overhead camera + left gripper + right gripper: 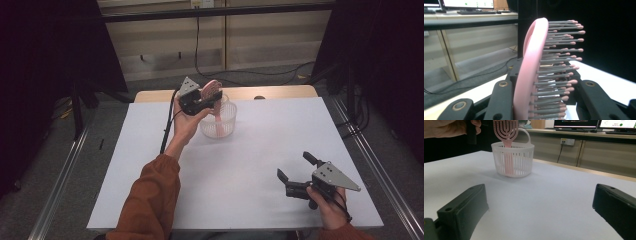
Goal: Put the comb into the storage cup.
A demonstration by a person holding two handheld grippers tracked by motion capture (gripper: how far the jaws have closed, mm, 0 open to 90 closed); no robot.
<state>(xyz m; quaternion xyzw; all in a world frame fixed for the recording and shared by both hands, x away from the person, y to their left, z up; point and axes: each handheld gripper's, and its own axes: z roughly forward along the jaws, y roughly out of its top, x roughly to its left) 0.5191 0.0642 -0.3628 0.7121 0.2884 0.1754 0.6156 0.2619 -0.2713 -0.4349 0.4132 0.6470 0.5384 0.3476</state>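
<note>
- Right tool: nearest the camera, low over the near right part of the white worktop, jaws spread wide with nothing between them. Right gripper view confirms it: both black jaws far apart, bare worktop in the gap.
- Left tool: raised at the far side of the worktop, jaws clamped on the head of a pink plastic hairbrush with grey pink-tipped bristles. Left gripper view: brush head stands on edge between the jaws, bristles pointing toward the right jaw.
- Hairbrush position: head above the rim of a white slotted plastic basket with a loop handle, handle reaching down inside it. Right gripper view: pink handle visible through the basket slots, perforated back of the brush head sticking out over the rim.
- Basket: upright on the worktop, far centre, just beside the left hand, well apart from the right tool.
- Sleeve: orange, running in from the bottom edge to the left hand.
- Beyond: grey floor, black cable along the wall behind the worktop.
</note>
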